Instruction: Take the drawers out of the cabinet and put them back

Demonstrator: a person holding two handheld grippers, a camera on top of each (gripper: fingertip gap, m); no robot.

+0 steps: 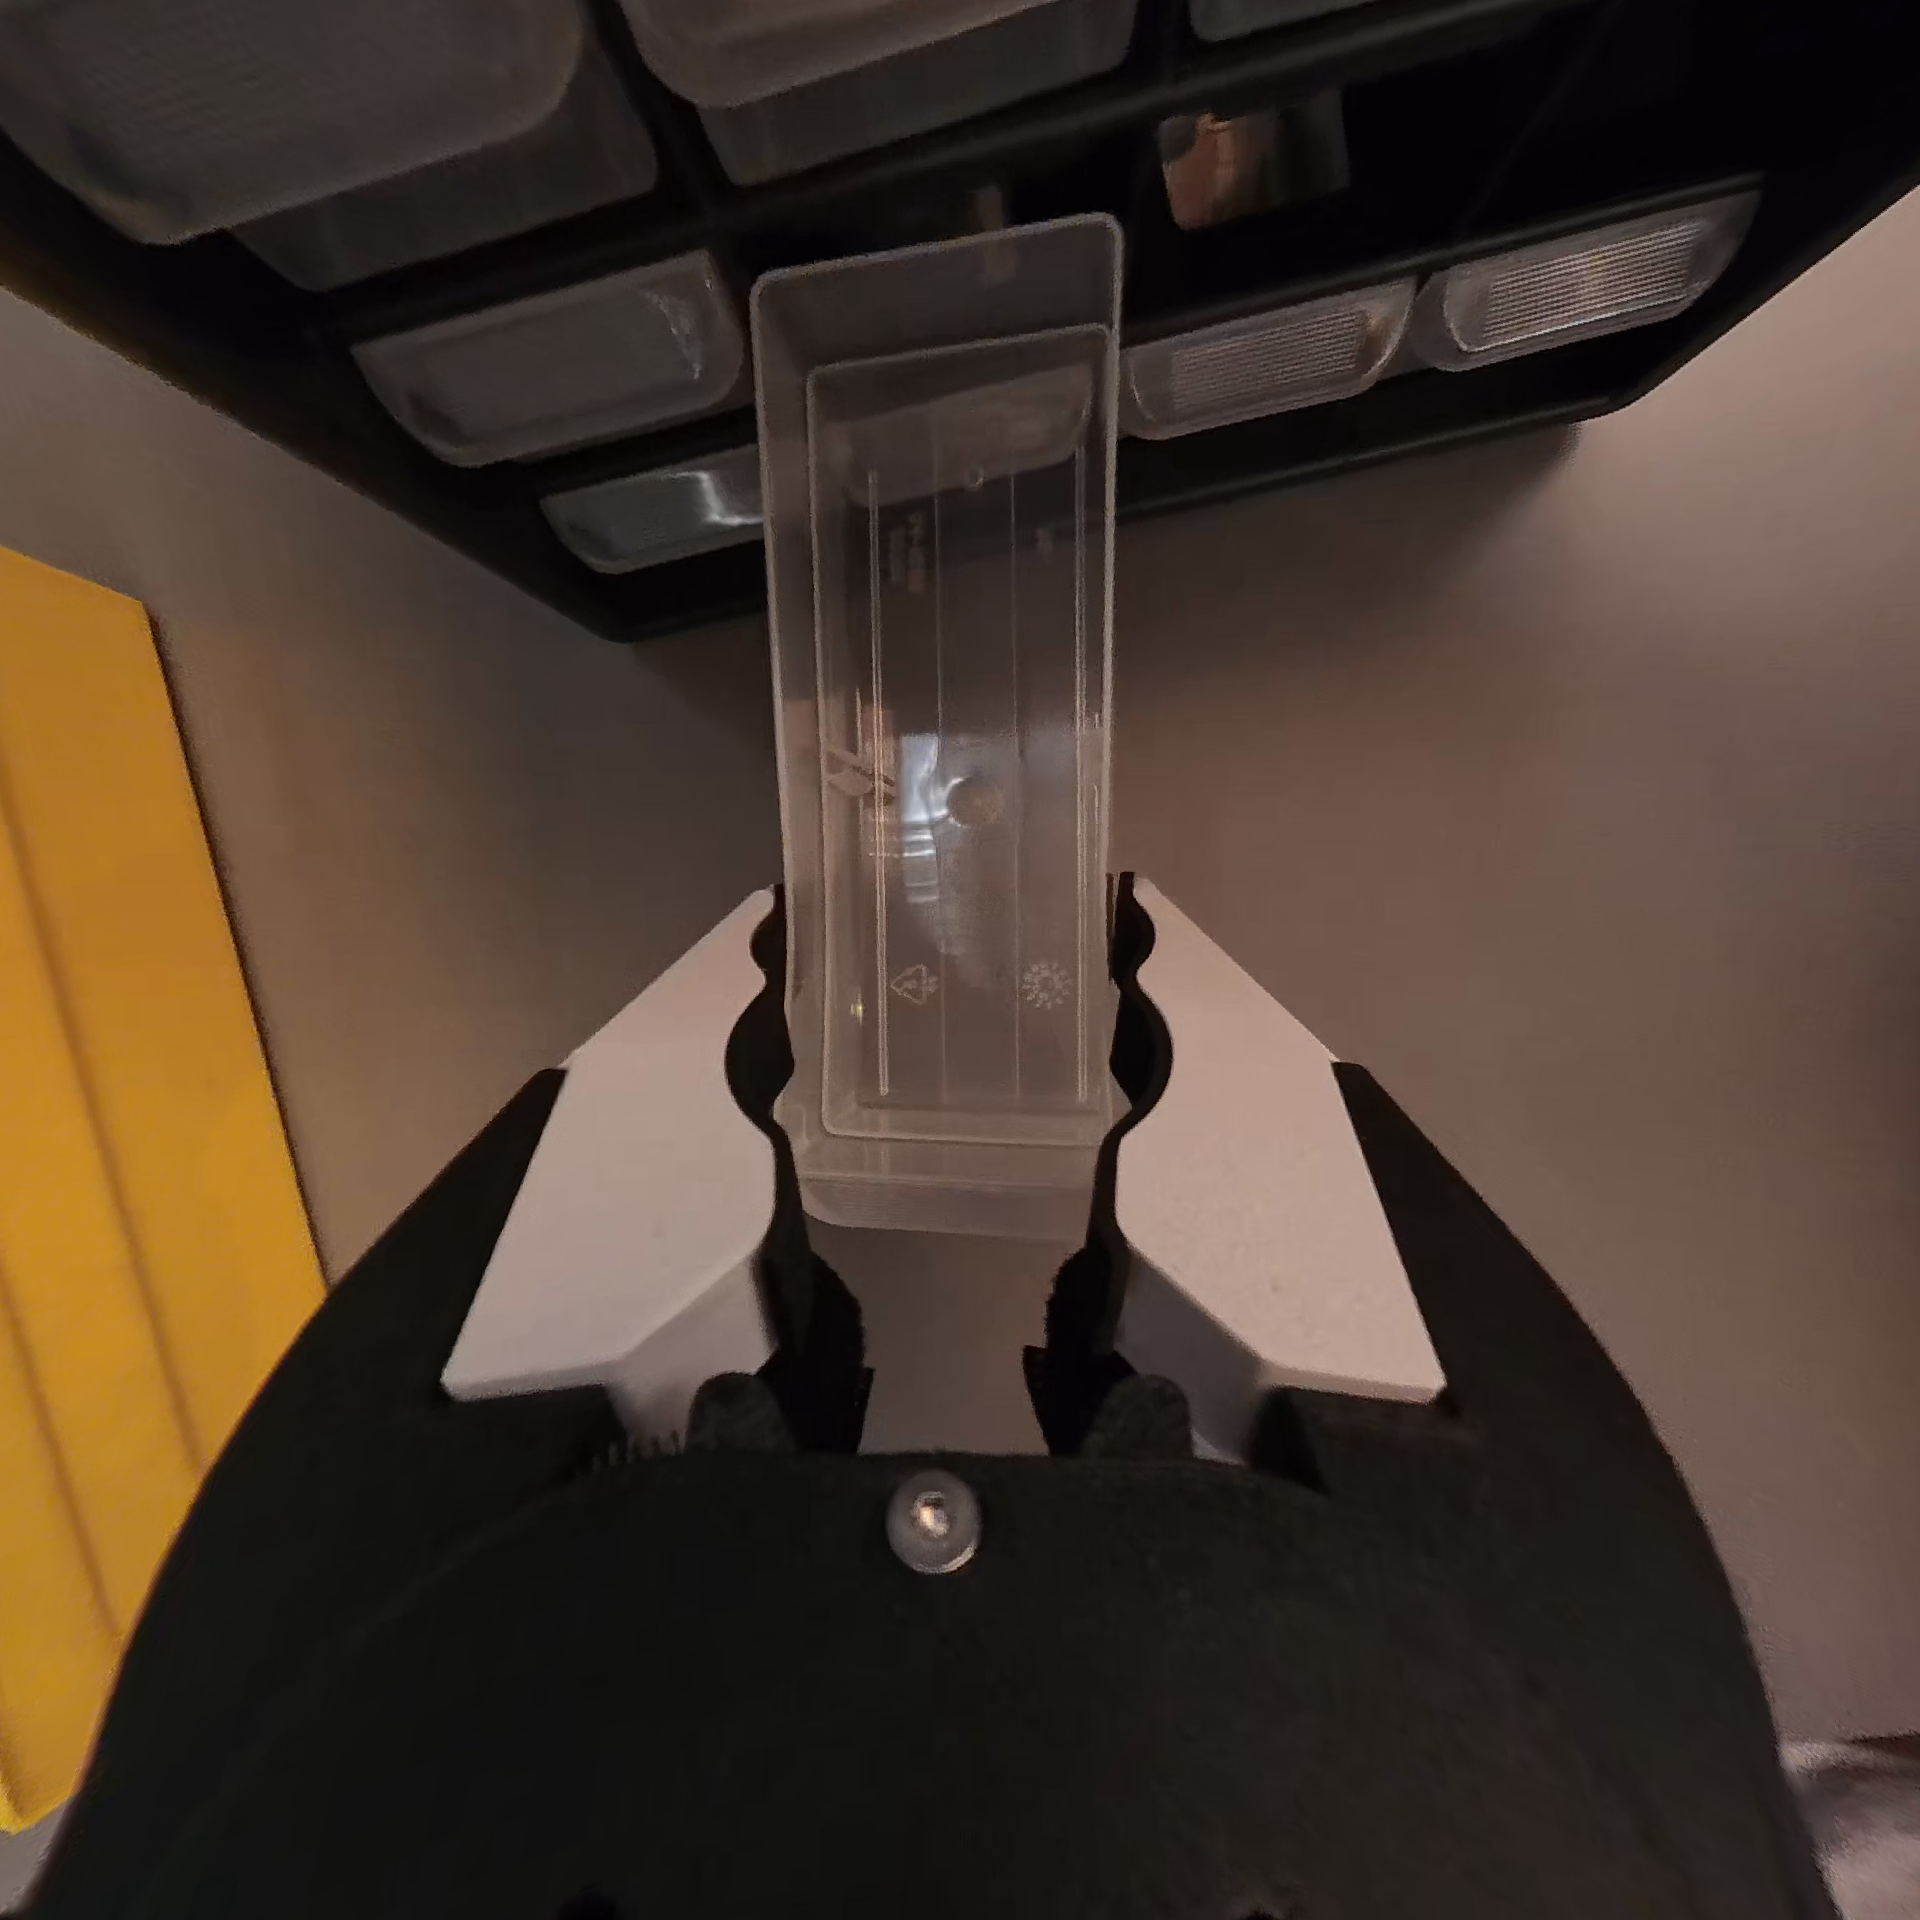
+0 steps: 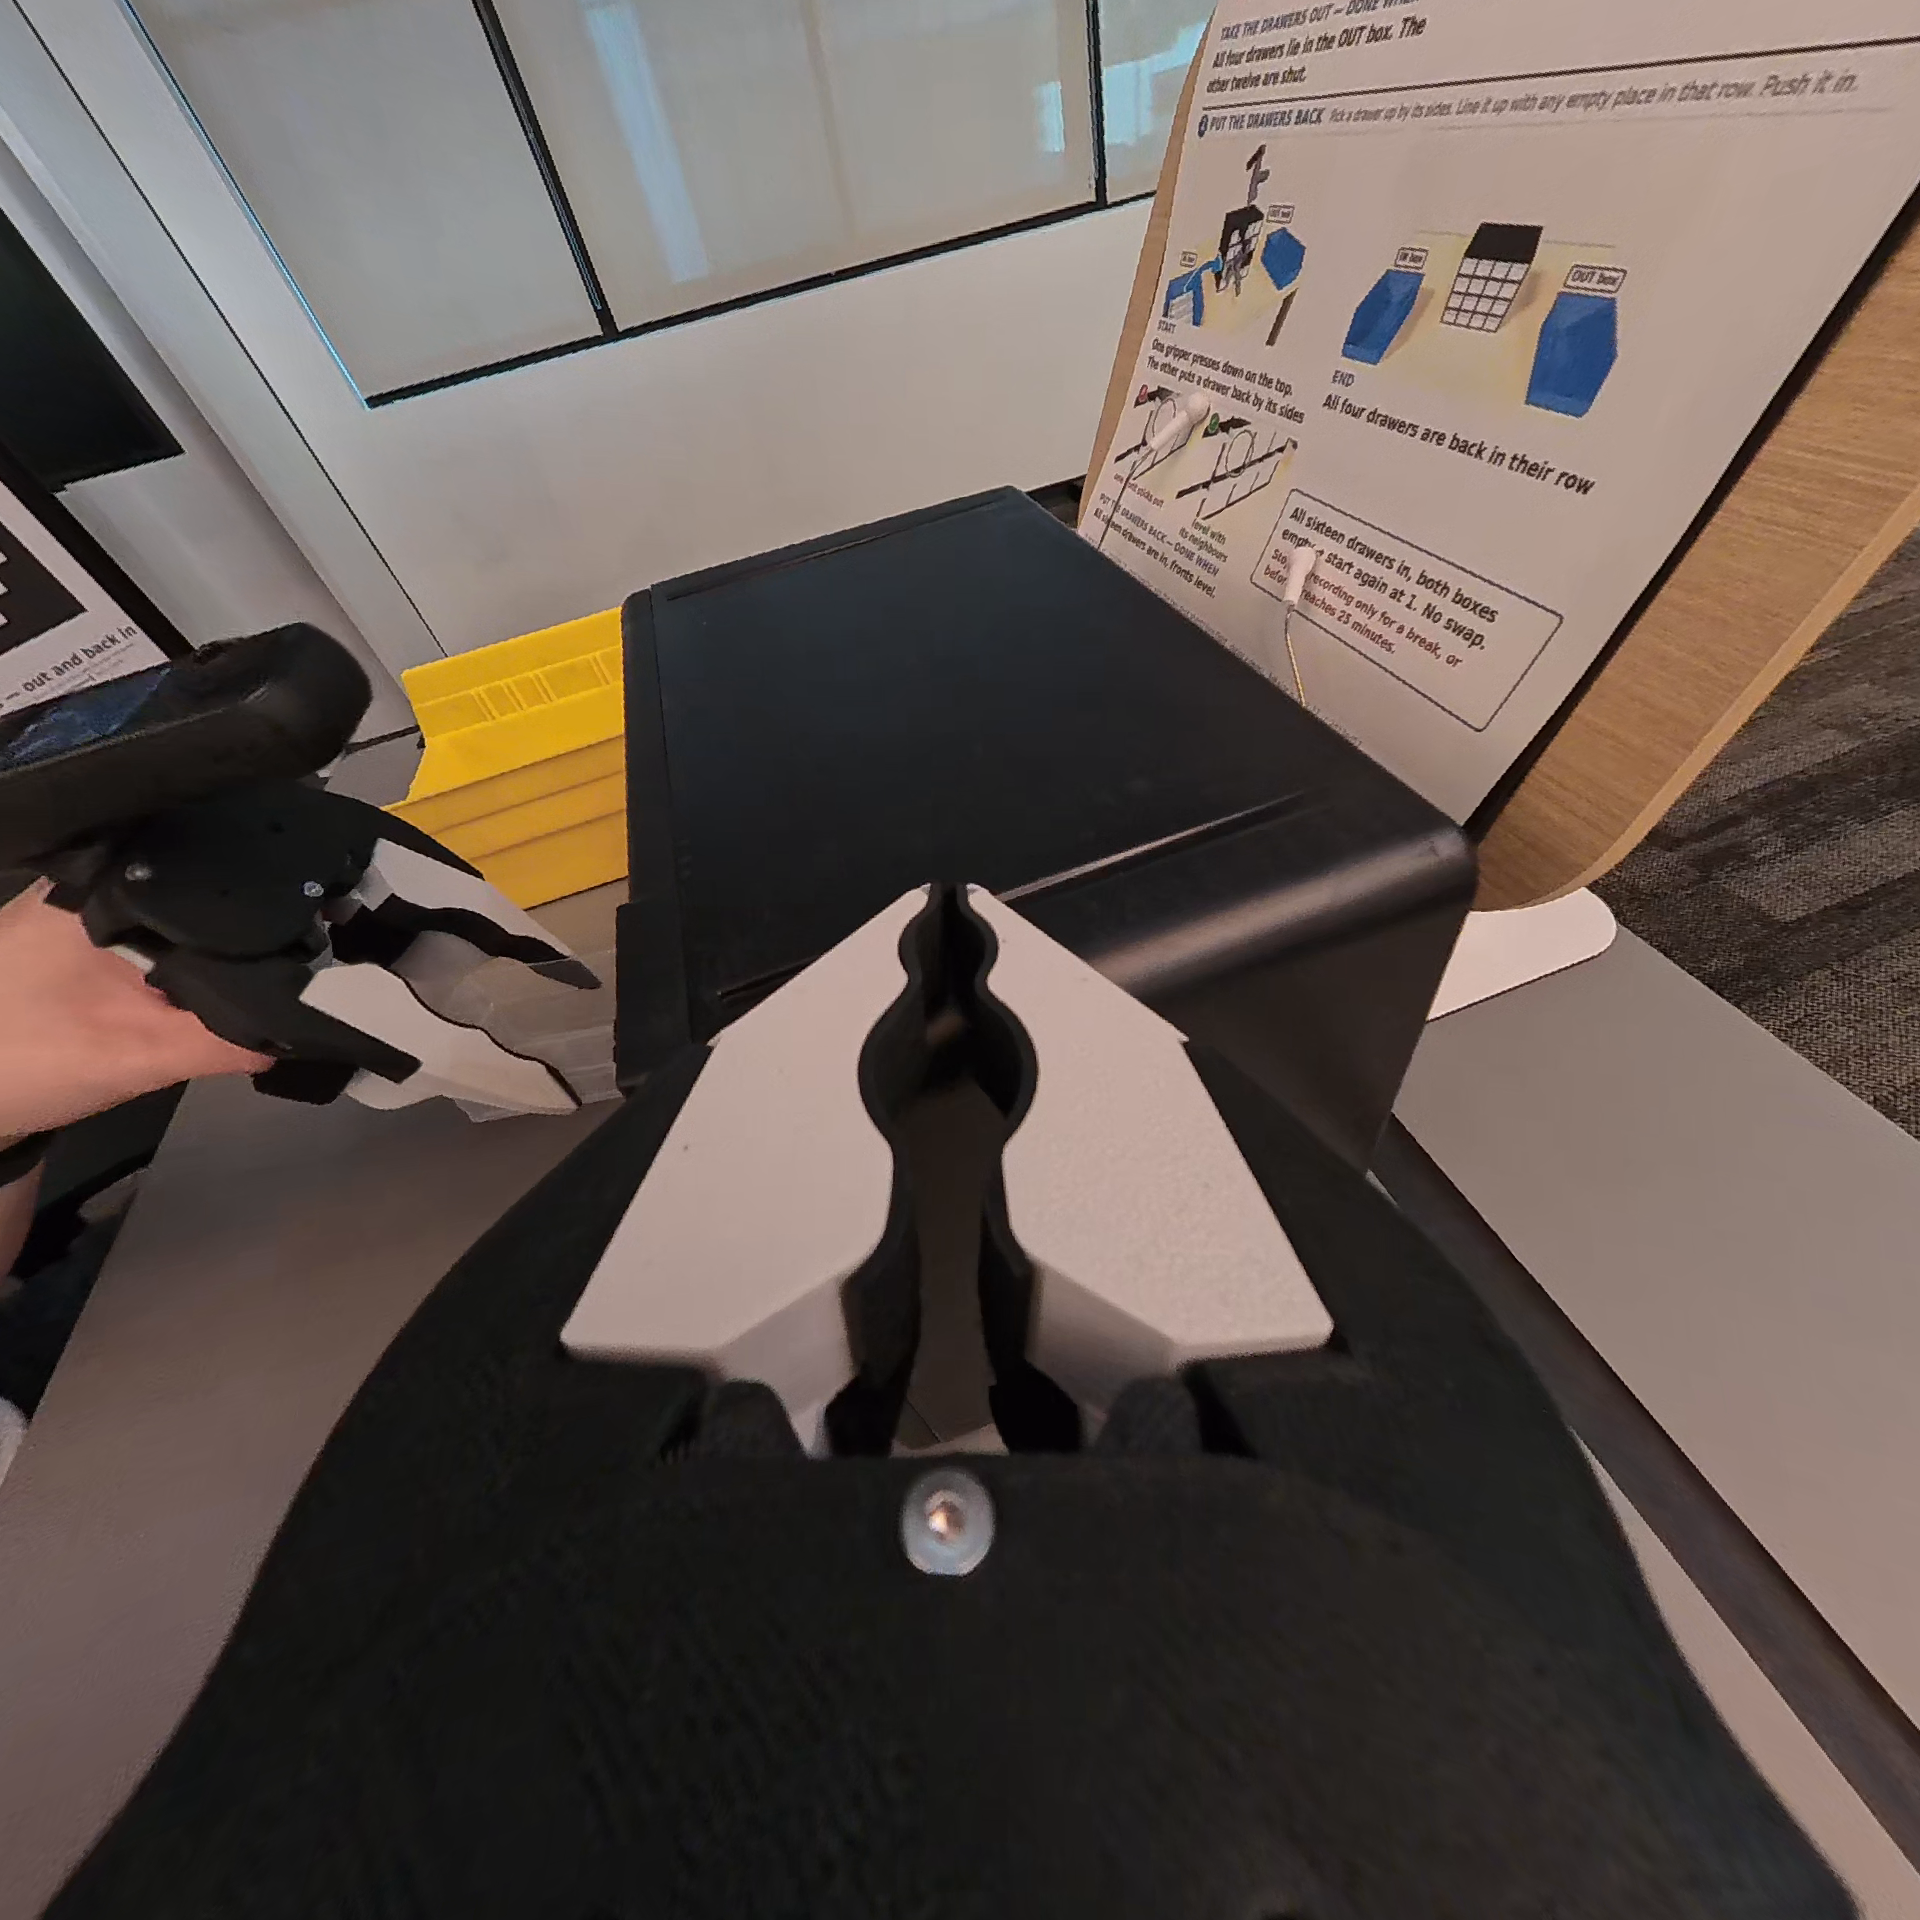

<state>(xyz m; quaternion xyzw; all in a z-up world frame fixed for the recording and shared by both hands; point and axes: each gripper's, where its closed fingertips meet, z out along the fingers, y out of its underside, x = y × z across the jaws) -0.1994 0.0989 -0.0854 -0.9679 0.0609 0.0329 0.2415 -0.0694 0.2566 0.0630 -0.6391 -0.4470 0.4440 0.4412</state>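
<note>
My left gripper [image 1: 945, 904] is shut on a clear plastic drawer [image 1: 945, 665], gripping its two long sides near the front end. The drawer's far end points at the black cabinet [image 1: 1621, 343], toward an open slot [image 1: 1236, 177] in the row of clear drawer fronts. In the right wrist view my right gripper [image 2: 948, 894] is shut and empty, its tips over the front edge of the cabinet's flat top [image 2: 935, 707]. The left gripper [image 2: 561, 1029] shows there at the left, held by a hand, with the clear drawer [image 2: 582, 1039] against the cabinet's front.
A yellow bin [image 2: 520, 758] stands left of the cabinet; it also shows in the left wrist view [image 1: 104, 1039]. A printed instruction board [image 2: 1455, 364] leans behind the cabinet on the right. The grey table top [image 2: 1662, 1195] runs out to an edge at the right. Tip to tip, the grippers are about 25 centimetres apart.
</note>
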